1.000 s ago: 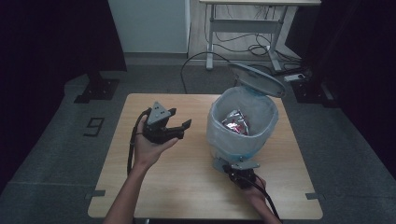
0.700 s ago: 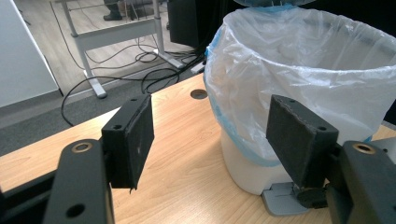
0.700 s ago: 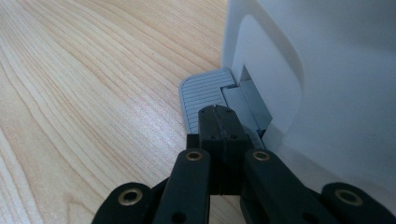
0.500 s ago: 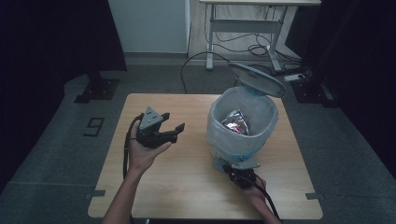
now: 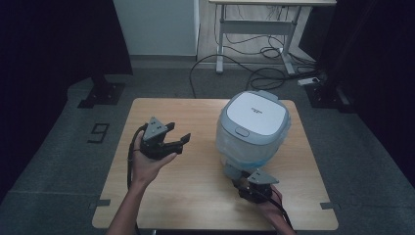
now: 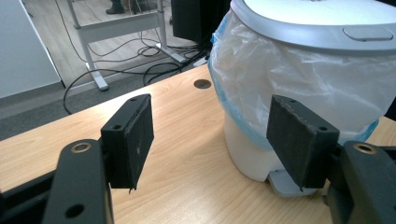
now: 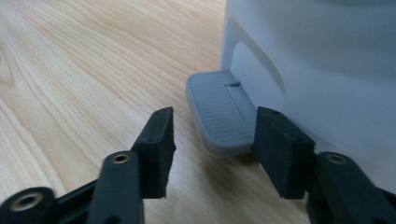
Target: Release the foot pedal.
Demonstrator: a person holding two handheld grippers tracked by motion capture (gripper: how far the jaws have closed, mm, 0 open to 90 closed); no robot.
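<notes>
One bin (image 5: 253, 132) stands on the table (image 5: 195, 196), and its lid (image 5: 254, 115) is down now; half a second ago it stood tipped back with the liner bag (image 6: 299, 70) open to the room. My right gripper (image 5: 252, 188) has just let its jaws spread, and they now sit released on either side of the grey foot pedal (image 7: 219, 112), just ahead of the pads, nothing pressed between them. I read that as the pedal let go and the lid dropped, so the closing step looks done. My left gripper (image 5: 166, 142) hangs off to the bin's side, jaws wide and empty, the bin ahead of it and to its right. Counted: one bin, one lid, one pedal, one liner bag, two grippers, one table.
</notes>
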